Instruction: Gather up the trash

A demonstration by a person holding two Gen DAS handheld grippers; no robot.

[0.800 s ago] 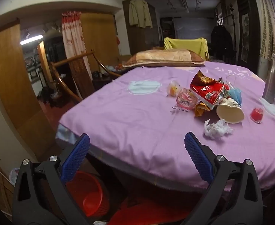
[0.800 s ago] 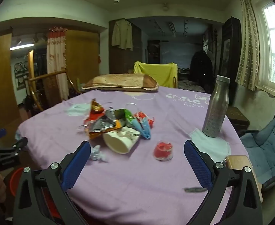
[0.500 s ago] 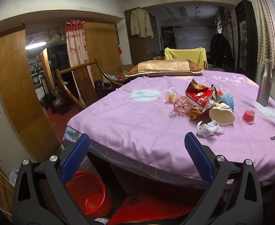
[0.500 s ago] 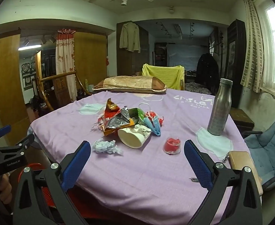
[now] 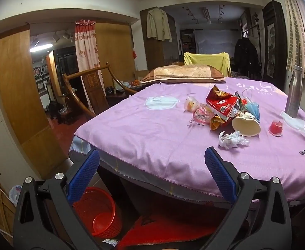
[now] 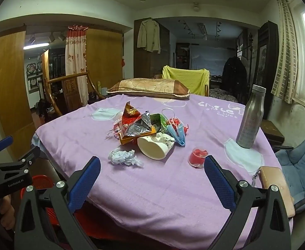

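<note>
A heap of trash lies mid-table on the purple cloth [image 6: 152, 179]: a crumpled tissue [image 6: 124, 156], a tipped cream paper cup [image 6: 155, 147], red and foil snack wrappers [image 6: 134, 125], a blue face mask [image 6: 178, 134] and a small red jelly cup [image 6: 197, 157]. The left wrist view shows the same tissue [image 5: 231, 139], cup [image 5: 246, 125] and wrappers [image 5: 221, 106]. A red bin [image 5: 98, 214] stands on the floor under the table's near edge. My left gripper [image 5: 152, 175] is open and empty, short of the table. My right gripper [image 6: 152, 183] is open and empty over the near edge.
A steel bottle [image 6: 250, 116] stands at the table's right on a white mask [image 6: 244, 158]. A tan wallet [image 6: 275, 187] lies at the right edge. A pillow [image 6: 148, 88] lies at the far side. A blue chair [image 6: 298, 166] is to the right, a wooden chair [image 5: 86, 95] to the left.
Both grippers have pulled back and risen from the table, so the trash looks farther away. Both stay open and empty. The trash has not moved.
</note>
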